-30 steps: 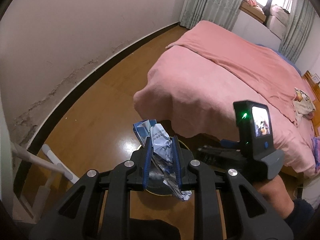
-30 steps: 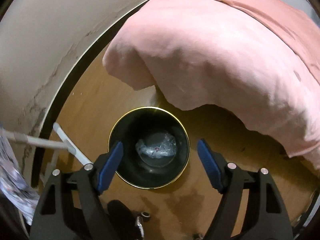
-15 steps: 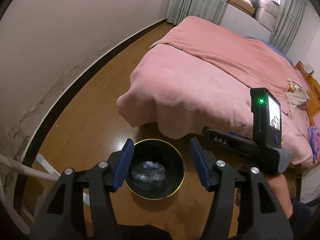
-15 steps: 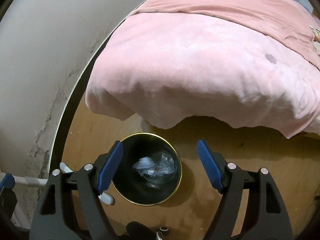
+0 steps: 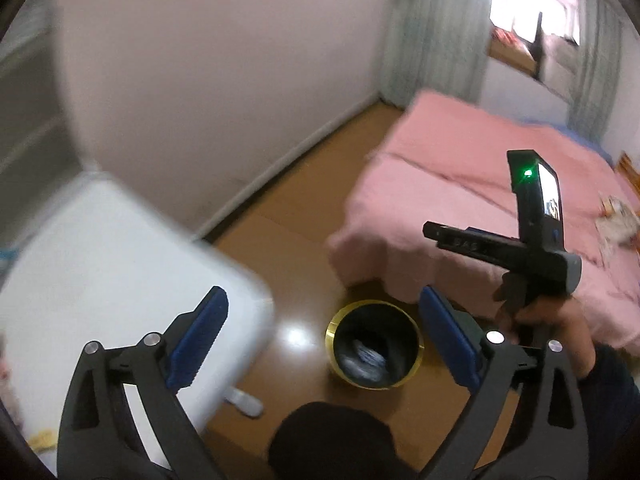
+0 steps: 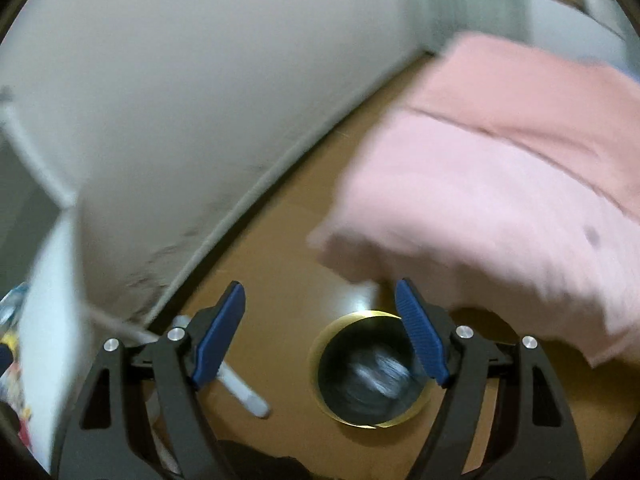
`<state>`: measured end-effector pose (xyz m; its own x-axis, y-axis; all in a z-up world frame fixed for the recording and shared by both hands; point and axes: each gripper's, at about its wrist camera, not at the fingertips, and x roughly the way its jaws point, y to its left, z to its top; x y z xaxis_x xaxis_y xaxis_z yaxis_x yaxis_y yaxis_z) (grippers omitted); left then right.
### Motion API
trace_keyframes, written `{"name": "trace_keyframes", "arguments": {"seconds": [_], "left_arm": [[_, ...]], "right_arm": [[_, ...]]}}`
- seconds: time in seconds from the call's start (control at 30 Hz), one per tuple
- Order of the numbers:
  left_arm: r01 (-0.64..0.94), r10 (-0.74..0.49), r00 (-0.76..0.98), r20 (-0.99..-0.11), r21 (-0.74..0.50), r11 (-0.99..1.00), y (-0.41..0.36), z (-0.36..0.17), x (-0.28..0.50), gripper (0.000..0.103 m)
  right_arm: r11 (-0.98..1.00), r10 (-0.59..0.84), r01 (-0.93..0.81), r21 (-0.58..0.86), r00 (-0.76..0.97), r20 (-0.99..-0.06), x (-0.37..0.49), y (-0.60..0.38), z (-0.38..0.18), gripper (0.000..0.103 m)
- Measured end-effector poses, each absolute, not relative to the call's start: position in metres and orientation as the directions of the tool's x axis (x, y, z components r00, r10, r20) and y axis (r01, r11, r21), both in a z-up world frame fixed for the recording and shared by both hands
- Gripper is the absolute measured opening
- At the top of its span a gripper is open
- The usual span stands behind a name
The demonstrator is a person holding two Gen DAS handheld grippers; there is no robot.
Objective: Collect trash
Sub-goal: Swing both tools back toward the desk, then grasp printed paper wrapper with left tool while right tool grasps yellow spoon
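A black trash bin with a gold rim [image 5: 416,354] stands on the wooden floor by the bed corner; it also shows in the right wrist view [image 6: 322,390]. Crumpled blue-white paper and plastic [image 5: 366,360] lie inside it, blurred in the right wrist view [image 6: 372,374]. My left gripper [image 5: 322,338] is open and empty, high above the floor, left of the bin. My right gripper [image 6: 320,334] is open and empty above the bin; its body shows in the left wrist view [image 5: 532,232].
A pink bed [image 5: 480,184] fills the right side. A white table [image 5: 100,264] stands at the left, with its legs [image 6: 240,388] on the floor. Some colourful items [image 6: 10,364] lie at the table's far left edge. The wall [image 5: 220,80] runs behind.
My left gripper opened and dropped the crumpled paper into the bin. Both grippers then rose and swung left, bringing the white table into view. Current frames are motion-blurred.
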<state>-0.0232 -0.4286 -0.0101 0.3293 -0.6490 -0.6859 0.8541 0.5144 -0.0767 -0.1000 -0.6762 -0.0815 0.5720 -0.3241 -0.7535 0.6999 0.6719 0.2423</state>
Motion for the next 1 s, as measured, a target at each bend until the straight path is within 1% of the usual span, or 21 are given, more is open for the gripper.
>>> {"name": "trace_keyframes", "arguments": {"seconds": [0.1, 0.17, 0.23, 0.37, 0.43, 0.5, 0.57, 0.67, 0.77, 0.9, 0.93, 1.0], "left_arm": [[0.775, -0.614, 0.431, -0.661, -0.078, 0.627, -0.353, 0.012, 0.002, 0.095], [0.693, -0.56, 0.506, -0.656, -0.077, 0.716, -0.296, 0.021, 0.02, 0.095], [0.6, -0.5, 0.569, -0.653, -0.085, 0.795, -0.24, 0.026, 0.033, 0.095], [0.385, -0.35, 0.661, -0.664, -0.101, 0.917, -0.132, 0.027, 0.052, 0.095], [0.269, -0.27, 0.679, -0.682, -0.11, 0.957, -0.083, 0.021, 0.059, 0.095], [0.171, -0.215, 0.685, -0.696, -0.133, 0.976, -0.039, 0.013, 0.058, 0.095], [0.089, -0.181, 0.672, -0.718, -0.164, 0.982, -0.001, 0.001, 0.057, 0.095], [-0.004, -0.162, 0.642, -0.749, -0.214, 0.977, 0.038, -0.019, 0.055, 0.095], [-0.034, -0.177, 0.611, -0.772, -0.249, 0.968, 0.057, -0.035, 0.06, 0.095], [-0.039, -0.205, 0.591, -0.78, -0.281, 0.959, 0.058, -0.042, 0.073, 0.095], [-0.039, -0.212, 0.584, -0.784, -0.287, 0.957, 0.057, -0.045, 0.077, 0.095], [-0.04, -0.216, 0.57, -0.793, -0.29, 0.956, 0.052, -0.05, 0.089, 0.095]], "right_arm": [[0.802, -0.23, 0.54, 0.256, 0.675, -0.701, -0.057, -0.617, -0.043, 0.075], [0.886, -0.121, 0.387, 0.255, 0.724, -0.679, -0.026, -0.567, -0.025, 0.076], [0.948, 0.019, 0.199, 0.248, 0.743, -0.669, 0.005, -0.507, -0.014, 0.076], [0.968, 0.251, -0.16, 0.196, 0.695, -0.674, 0.045, -0.39, -0.008, 0.076], [0.939, 0.317, -0.32, 0.128, 0.656, -0.685, 0.054, -0.336, -0.013, 0.076], [0.9, 0.357, -0.428, 0.083, 0.616, -0.702, 0.057, -0.3, -0.023, 0.076], [0.871, 0.382, -0.486, 0.074, 0.574, -0.724, 0.064, -0.276, -0.034, 0.076], [0.858, 0.374, -0.508, 0.069, 0.528, -0.763, 0.08, -0.258, -0.051, 0.076], [0.851, 0.362, -0.523, 0.051, 0.513, -0.779, 0.083, -0.25, -0.059, 0.076], [0.847, 0.338, -0.531, 0.017, 0.513, -0.789, 0.088, -0.244, -0.067, 0.075], [0.844, 0.343, -0.536, 0.02, 0.51, -0.789, 0.089, -0.244, -0.067, 0.073], [0.837, 0.355, -0.547, 0.023, 0.511, -0.783, 0.088, -0.24, -0.067, 0.062]]}}
